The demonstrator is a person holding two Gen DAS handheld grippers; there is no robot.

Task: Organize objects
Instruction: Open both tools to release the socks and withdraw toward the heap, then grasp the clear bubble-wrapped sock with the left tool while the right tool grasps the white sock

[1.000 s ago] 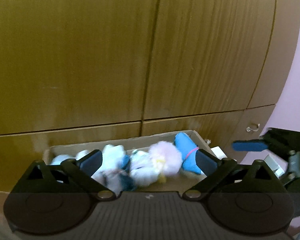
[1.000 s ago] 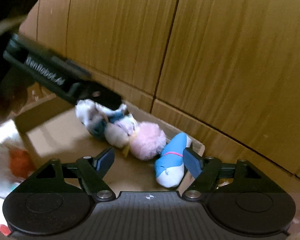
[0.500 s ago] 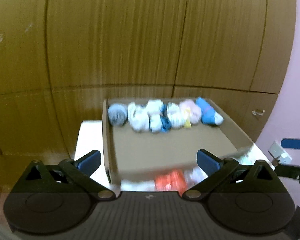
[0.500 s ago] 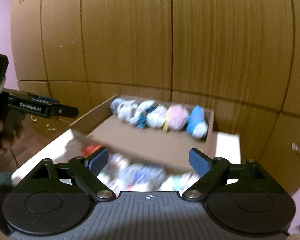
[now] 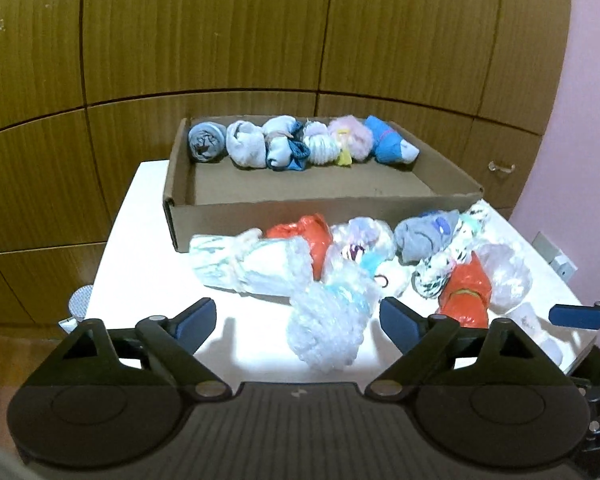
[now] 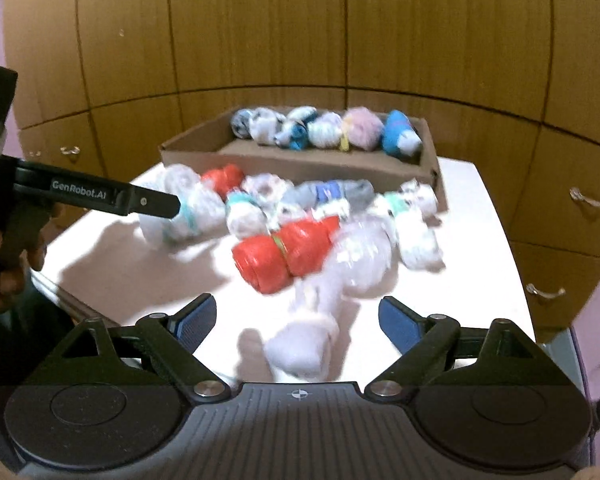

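A shallow cardboard box (image 5: 260,216) (image 6: 204,148) sits at the far side of a white table (image 5: 140,264) (image 6: 480,208). A row of rolled socks (image 5: 300,146) (image 6: 324,130) lies along its back wall. In front of the box lies a heap of rolled bundles in clear plastic, with an orange one (image 5: 304,236) and another orange one (image 6: 284,254) among them. My left gripper (image 5: 298,322) is open above a clear bundle (image 5: 324,328). My right gripper (image 6: 298,320) is open above a white bundle (image 6: 304,344).
Wooden cupboard doors and drawers (image 5: 220,40) stand behind and beside the table. The left gripper's finger (image 6: 100,196) reaches in at the left of the right wrist view. The right gripper's fingertip (image 5: 572,316) shows at the right edge of the left wrist view.
Both grippers have pulled back from the box toward the table's near edge. The heap of bundles in front of the box has come into view. Both stay open.
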